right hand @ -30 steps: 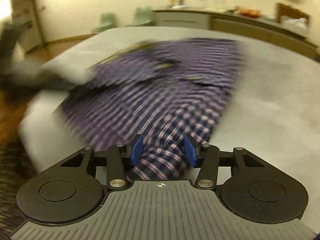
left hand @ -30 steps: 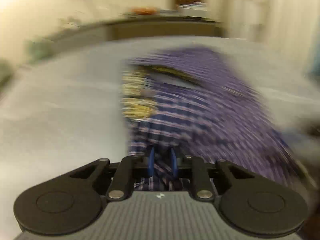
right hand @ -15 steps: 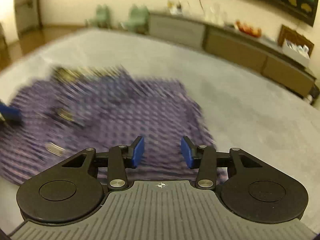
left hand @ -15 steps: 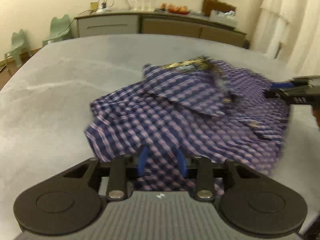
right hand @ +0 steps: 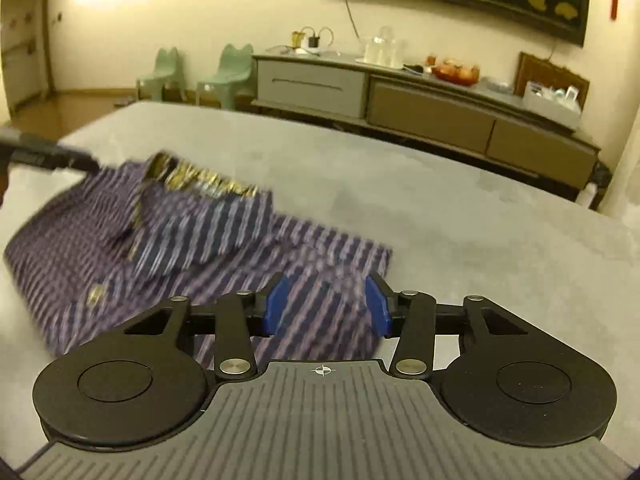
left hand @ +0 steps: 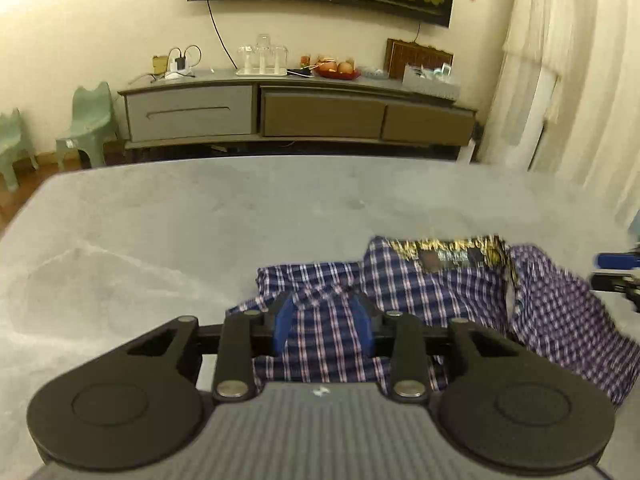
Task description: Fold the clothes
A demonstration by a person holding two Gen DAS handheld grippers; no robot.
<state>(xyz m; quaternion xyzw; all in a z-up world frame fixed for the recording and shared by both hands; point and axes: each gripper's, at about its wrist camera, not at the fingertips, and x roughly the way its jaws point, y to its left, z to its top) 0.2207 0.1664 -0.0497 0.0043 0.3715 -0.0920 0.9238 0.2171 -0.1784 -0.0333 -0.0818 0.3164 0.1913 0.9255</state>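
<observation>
Hand-held gripper left (left hand: pixel 324 330) had let go within the last half second, its jaws now parted over the shirt (left hand: pixel 432 300); our right one (right hand: pixel 326 306) stayed parted too. Shirt lay bunched on the grey desk (left hand: pixel 200 224), so we judged one fold dropped.

Both wrist cameras look low across the shirt (left hand: pixel 436 292) toward the sideboard (right hand: pixel 424 100)
</observation>
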